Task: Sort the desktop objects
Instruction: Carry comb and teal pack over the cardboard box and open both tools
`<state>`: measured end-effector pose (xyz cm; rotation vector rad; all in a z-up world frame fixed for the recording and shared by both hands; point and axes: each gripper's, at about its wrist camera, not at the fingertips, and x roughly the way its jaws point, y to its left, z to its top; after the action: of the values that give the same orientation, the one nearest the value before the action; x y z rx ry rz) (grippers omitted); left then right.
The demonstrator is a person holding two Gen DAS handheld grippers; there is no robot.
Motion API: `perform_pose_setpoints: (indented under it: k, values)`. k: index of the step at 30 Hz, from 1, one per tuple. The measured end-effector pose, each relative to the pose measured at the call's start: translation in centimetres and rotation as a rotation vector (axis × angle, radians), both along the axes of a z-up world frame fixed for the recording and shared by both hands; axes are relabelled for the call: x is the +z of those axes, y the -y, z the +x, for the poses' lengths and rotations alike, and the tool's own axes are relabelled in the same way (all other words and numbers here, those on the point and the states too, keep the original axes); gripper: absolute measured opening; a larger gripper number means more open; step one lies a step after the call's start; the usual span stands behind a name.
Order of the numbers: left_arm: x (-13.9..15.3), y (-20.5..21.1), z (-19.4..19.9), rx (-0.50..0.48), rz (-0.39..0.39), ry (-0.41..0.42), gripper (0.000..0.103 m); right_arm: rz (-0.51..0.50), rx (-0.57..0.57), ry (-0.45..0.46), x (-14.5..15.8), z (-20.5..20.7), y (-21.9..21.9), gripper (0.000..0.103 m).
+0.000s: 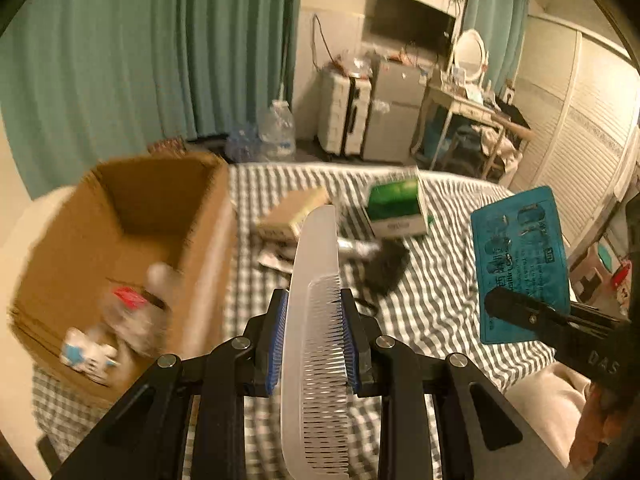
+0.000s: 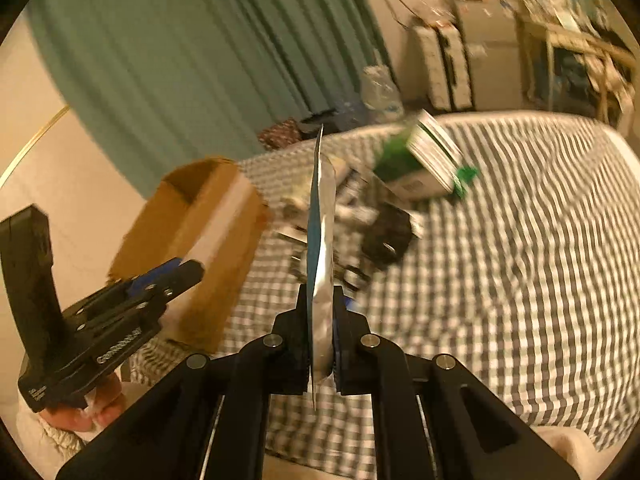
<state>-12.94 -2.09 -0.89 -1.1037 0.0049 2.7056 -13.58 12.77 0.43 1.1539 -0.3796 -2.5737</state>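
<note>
My left gripper (image 1: 314, 300) is shut on a translucent white comb (image 1: 316, 320), held upright above the checked bedspread (image 1: 432, 300), just right of an open cardboard box (image 1: 132, 248). The box holds a red-labelled bottle (image 1: 132, 304) and a small white and blue item (image 1: 88, 354). My right gripper (image 2: 320, 300) is shut on a flat teal packet (image 2: 318, 240), seen edge-on; the packet also shows in the left wrist view (image 1: 520, 260). A green and white box (image 1: 396, 204), a tan box (image 1: 292, 216) and a black object (image 1: 386, 264) lie on the bed.
The bed's far edge faces teal curtains (image 1: 160, 60), water bottles (image 1: 276, 128), a suitcase (image 1: 344, 112), a small fridge (image 1: 394, 112) and a cluttered desk (image 1: 472, 108). The left gripper appears at lower left in the right wrist view (image 2: 160, 280).
</note>
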Motion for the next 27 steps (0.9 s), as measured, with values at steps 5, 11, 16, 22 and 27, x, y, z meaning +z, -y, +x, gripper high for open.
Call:
perform_pose_setpoints:
  k: [5,11,16,22,27]
  values:
    - [3.2,5.5,-0.1,0.043,0.012,-0.044,0.026,-0.001,0.121,-0.071,4.2,-0.7,7.1,0.008]
    - [2.8,12.5,-1.6,0.151,-0.04,-0.037,0.026,-0.001,0.25,-0.057,4.7,-4.1,15.1,0.008]
    - [-1.1,16.1,-2.9,0.179,-0.076,0.031,0.026,-0.013,0.295,0.003,2.4,-6.9,19.1,0.008]
    - [-4.7,17.7,-4.0,0.198,-0.077,0.091,0.03,0.001,0.31,0.098,-0.9,-9.9,22.3,0.015]
    - [-4.8,16.1,-2.7,0.197,-0.116,0.0,0.097,-0.014,0.226,0.034,-0.8,-9.9,20.2,0.058]
